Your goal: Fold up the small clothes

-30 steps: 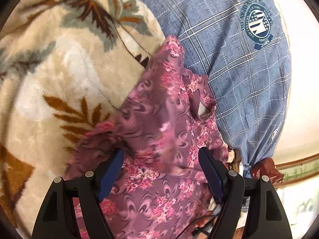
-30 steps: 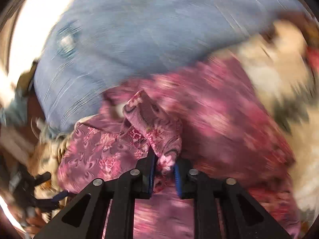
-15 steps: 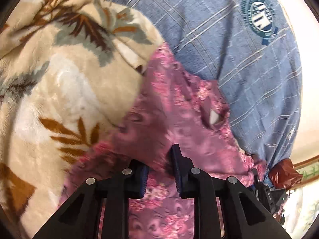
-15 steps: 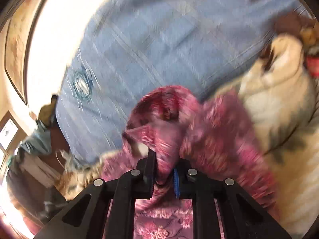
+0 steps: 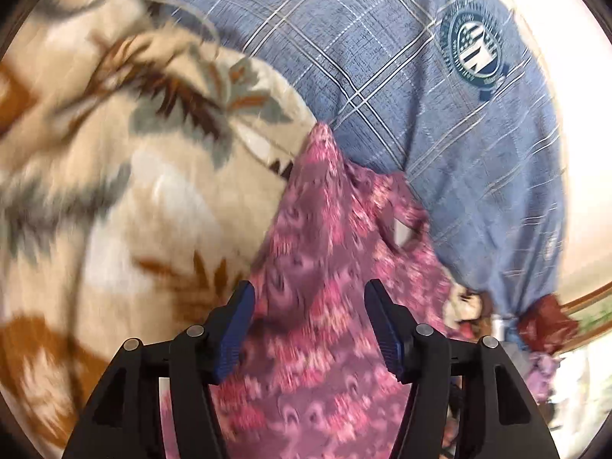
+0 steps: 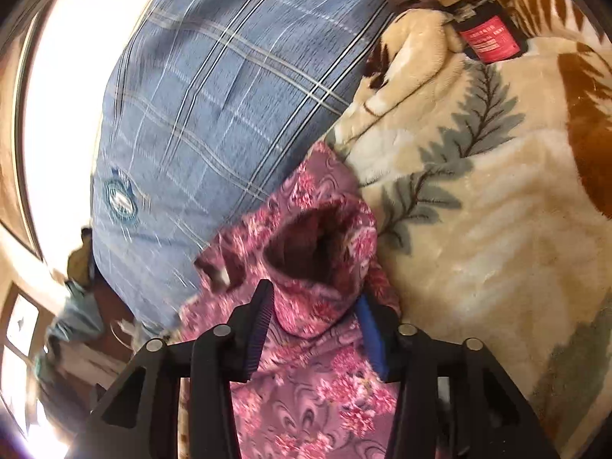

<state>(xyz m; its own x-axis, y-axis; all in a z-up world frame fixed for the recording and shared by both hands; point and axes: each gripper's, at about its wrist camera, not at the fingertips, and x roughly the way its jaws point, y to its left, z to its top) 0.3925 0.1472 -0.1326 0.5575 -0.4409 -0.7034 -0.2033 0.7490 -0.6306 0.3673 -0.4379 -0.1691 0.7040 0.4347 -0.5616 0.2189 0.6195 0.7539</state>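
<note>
Both claws, left claw and right claw, are opening over the blurred pink garment.

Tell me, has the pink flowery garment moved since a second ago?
Yes. In the right wrist view its bunched end, the pink garment, now sits up against the cream leaf blanket, nearer the blue checked pillow.

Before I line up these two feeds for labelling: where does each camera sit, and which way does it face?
Left wrist: mounted on the left tool, looking forward and down along its opening blue pads at the pink floral garment lying between them, unpinched; leaf-print blanket on the left of the picture, blue plaid pillow on the right.
Right wrist: mounted on the right tool, pads opening around a garment fold; pillow on the left, blanket on the right.
Shared: garment, pillow, blanket. No hand shows.
</note>
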